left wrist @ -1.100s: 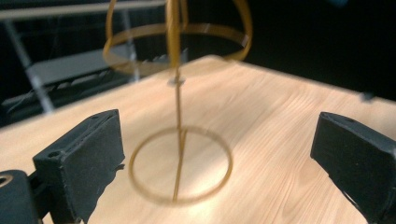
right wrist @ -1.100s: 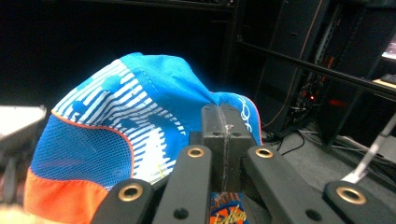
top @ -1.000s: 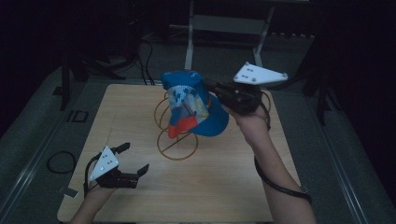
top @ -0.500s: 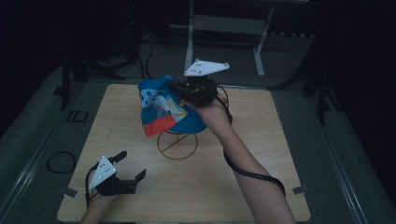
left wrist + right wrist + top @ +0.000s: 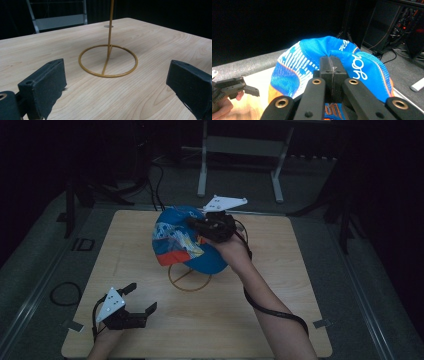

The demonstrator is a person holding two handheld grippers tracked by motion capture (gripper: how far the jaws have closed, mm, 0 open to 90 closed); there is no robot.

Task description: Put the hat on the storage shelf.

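Gripping a fold of the blue cap (image 5: 187,242), the right gripper (image 5: 196,224) holds it in the air above the gold wire stand (image 5: 190,277), whose ring base lies flat near the middle of the wooden table (image 5: 280,285). In the right gripper view the two black jaws are pressed tight together on the cap (image 5: 332,62) fabric, so that only a thin seam shows between them, and the cloth puckers where they pinch it. The cap is bright blue with white lettering, a paler striped panel and an orange-red edge; from the high view it hangs over the far side of the stand, covering the upper part of the upright rod, and whether it touches the rod cannot be told. The right forearm reaches in from the near edge of the table, past the right side of the stand, with a black cable (image 5: 272,312) looping under it.

The left gripper (image 5: 141,298) sits low, well to the near-left of the stand, close to the table's front edge. Its jaws stand wide apart and hold nothing. In the left gripper view, the stand (image 5: 108,61) shows between them farther off: a gold ring crossed by one spoke, with a thin rod rising from its far side.

Beyond the table, a grey metal frame (image 5: 240,150) stands on the dark floor.
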